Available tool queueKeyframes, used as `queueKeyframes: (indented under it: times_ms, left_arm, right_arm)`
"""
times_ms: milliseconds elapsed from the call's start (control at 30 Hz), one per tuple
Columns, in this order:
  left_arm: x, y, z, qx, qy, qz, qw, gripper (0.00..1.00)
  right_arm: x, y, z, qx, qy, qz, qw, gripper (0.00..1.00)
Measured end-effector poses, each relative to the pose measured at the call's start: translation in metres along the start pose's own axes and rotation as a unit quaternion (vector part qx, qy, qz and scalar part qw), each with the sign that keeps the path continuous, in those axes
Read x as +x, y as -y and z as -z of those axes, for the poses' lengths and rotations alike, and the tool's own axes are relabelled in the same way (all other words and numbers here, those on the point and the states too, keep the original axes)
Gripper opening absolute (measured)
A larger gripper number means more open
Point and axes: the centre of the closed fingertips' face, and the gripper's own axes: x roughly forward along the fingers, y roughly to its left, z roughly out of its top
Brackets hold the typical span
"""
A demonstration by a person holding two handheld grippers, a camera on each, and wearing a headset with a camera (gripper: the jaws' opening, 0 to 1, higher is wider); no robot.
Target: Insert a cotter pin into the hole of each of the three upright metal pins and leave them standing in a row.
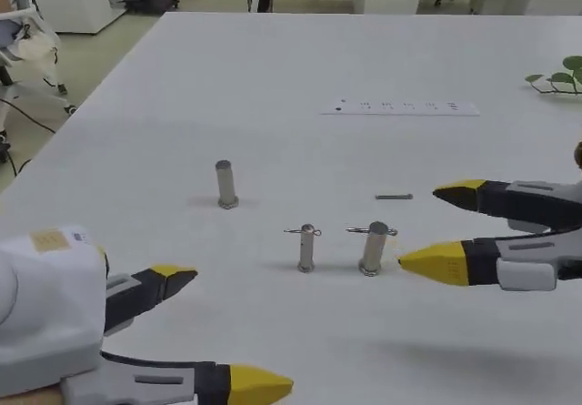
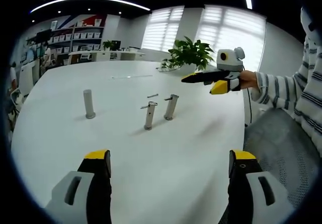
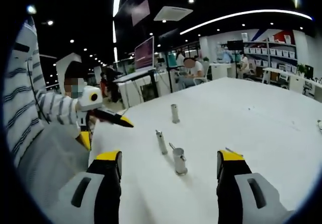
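Cotter pins (image 1: 359,230) seated in two metal pins (image 1: 306,250) just ahead of right tongs (image 1: 418,226) | third pin (image 1: 225,185) bare, beyond left tongs (image 1: 242,329) | loose cotter pin (image 1: 393,197) on surface (image 1: 273,86) by right tongs | both tongs wide open, empty

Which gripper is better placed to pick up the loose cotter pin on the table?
Right. The right gripper is open close beside the small grey cotter pin; the left gripper sits further off, nearer the bare upright steel pin.

Smooth matt bench (image 1: 273,77) w/ faint sheen. Dull satin metal on upright pins (image 1: 226,184); cotter pins (image 1: 356,230) thin metal wire. Matt plastic: left gripper (image 1: 232,329) & right gripper (image 1: 420,226).
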Motion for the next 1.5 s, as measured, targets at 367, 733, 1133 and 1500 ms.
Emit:
queueKeyframes:
  times_ms: [367, 733, 1133, 1500]
  left_arm:
    - [-0.004, -0.003, -0.001, -0.002, 0.001, -0.003, 1.0000, 0.98]
    - [-0.006, -0.008, -0.004, -0.001, 0.000, 0.001, 1.0000, 0.96]
    - [0.000, -0.039, -0.021, 0.017, 0.006, -0.021, 0.9996, 0.89]
    - [0.005, -0.091, -0.075, 0.024, 0.069, -0.080, 0.9941, 0.78]
  right_arm:
    - [-0.014, -0.010, 0.022, 0.038, -0.010, 0.007, 0.9992, 0.90]
    - [-0.016, -0.029, 0.051, 0.082, -0.041, -0.009, 0.9957, 1.00]
    - [-0.015, -0.039, 0.061, 0.083, -0.064, -0.020, 0.9943, 1.00]
    - [-0.013, -0.038, 0.066, 0.081, -0.074, -0.017, 0.9938, 1.00]
